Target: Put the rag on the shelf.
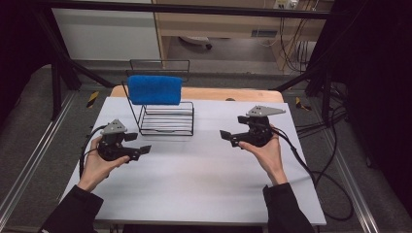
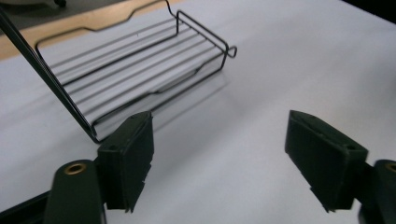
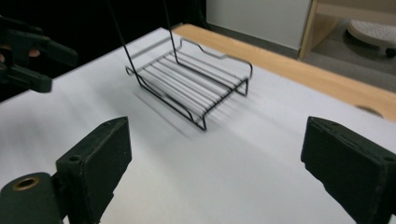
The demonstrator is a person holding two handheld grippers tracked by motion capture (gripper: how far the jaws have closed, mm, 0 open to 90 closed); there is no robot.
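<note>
I judge the draping step done: the blue towel [image 1: 154, 90] hangs over the top bar of the wire rack [image 1: 166, 119], my landmark. Both grippers sit low over the white table [image 1: 204, 184], the left gripper [image 1: 137, 144] left of the rack, the right gripper [image 1: 228, 138] right of it, jaws spread wide, holding nothing. Next, I'd simply withdraw without snagging the rack.
</note>
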